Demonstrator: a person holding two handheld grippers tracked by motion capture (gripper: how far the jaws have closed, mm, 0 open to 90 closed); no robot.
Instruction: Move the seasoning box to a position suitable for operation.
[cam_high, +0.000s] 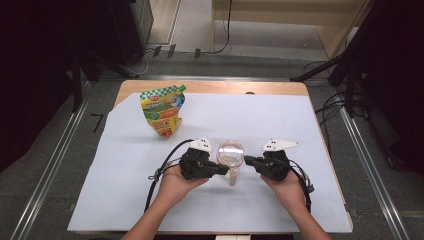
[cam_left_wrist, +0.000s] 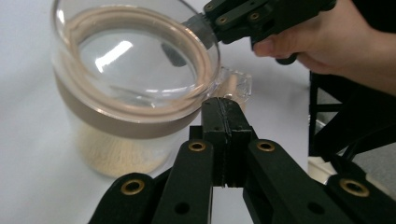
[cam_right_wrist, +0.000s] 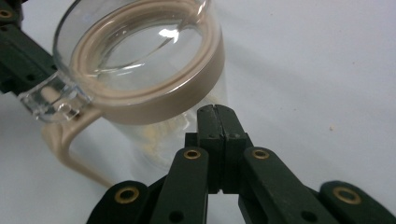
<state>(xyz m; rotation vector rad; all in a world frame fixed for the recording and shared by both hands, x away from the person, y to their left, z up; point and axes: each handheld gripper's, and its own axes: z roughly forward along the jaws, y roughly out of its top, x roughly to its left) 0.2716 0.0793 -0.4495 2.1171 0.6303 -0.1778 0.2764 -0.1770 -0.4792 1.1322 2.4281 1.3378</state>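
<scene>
A clear jar (cam_high: 230, 154) with a beige lid ring and a beige handle (cam_right_wrist: 60, 144) stands on the white sheet between my two grippers. A little pale stuff lies at its bottom. My left gripper (cam_high: 226, 170) is shut with nothing in it, and its tip (cam_left_wrist: 223, 105) sits by the lid's clear tab (cam_left_wrist: 236, 84). From the other side, my right gripper (cam_high: 247, 160) is also shut and empty. Its tip (cam_right_wrist: 215, 112) is against the jar's wall (cam_right_wrist: 144, 56), just under the beige ring. In the left gripper view, the right gripper (cam_left_wrist: 196, 21) touches the lid's far rim.
A yellow and green printed pouch (cam_high: 164, 111) stands upright at the back left of the white sheet (cam_high: 260, 115). The sheet covers most of the wooden table (cam_high: 210, 87). Black cables trail from both grippers toward the table's near edge.
</scene>
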